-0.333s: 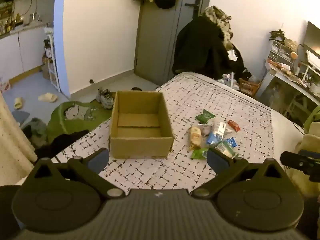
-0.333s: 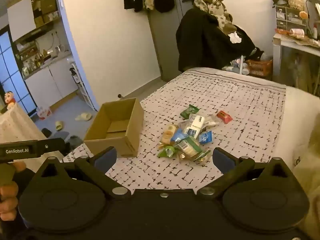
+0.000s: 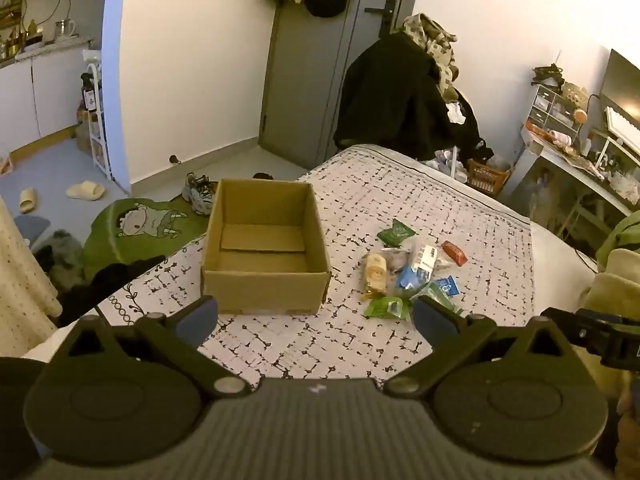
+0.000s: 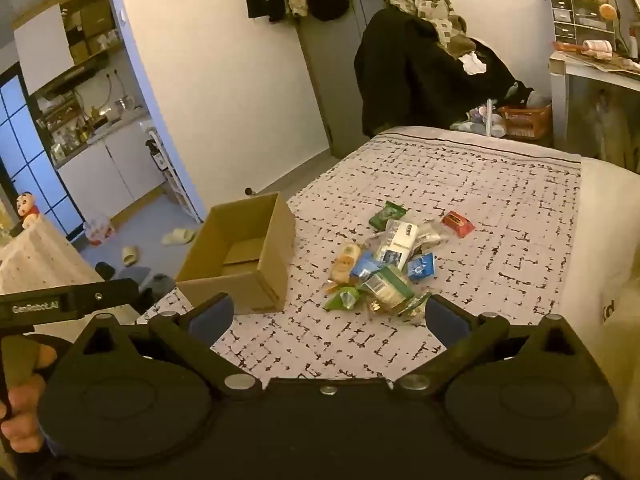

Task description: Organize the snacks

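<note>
Covering most of both views, the bed (image 3: 460, 200) serves as the work surface, its patterned spread giving a flat, soft place to sort on. Toward its left edge sits the box (image 3: 264, 276), open side up and bare inside, likely set there to receive the snacks (image 3: 412, 268), which lie in a loose heap just to its right, none yet inside. The left gripper (image 3: 316, 312) hovers over the near part of the bed in front of the box, jaws spread as wide as they go, nothing between them. The right gripper (image 4: 328, 314) hangs short of the heap, equally wide and empty, angled downward, probably readying for a first pick. Nearest it lies a green packet (image 4: 344, 298).
</note>
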### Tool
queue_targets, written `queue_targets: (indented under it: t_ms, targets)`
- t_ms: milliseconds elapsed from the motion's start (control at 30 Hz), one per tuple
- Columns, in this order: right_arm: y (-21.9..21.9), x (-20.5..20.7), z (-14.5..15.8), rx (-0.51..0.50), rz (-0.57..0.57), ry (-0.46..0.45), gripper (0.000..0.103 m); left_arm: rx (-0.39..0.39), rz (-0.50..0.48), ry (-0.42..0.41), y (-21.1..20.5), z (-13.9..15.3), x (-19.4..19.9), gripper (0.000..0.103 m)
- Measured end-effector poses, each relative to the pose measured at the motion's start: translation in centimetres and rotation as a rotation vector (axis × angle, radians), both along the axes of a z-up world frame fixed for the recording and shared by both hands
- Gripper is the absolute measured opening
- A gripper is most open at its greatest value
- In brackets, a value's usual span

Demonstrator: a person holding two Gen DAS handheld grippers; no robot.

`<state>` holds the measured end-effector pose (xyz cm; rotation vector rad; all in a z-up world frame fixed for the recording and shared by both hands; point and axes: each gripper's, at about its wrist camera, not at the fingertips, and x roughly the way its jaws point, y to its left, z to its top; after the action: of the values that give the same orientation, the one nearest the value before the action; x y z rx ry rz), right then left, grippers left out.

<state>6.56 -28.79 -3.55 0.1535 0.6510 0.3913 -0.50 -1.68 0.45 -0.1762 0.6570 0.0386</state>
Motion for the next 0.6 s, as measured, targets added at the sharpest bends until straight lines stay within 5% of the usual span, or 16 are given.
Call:
queue_targets:
  t_ms: [600]
  targets:
    - [0.99,-0.23,-0.04,-0.047,0.039,-0.016,0.103,-0.004,0.022,-0.009,0.33,-0.13,-0.11,0.103]
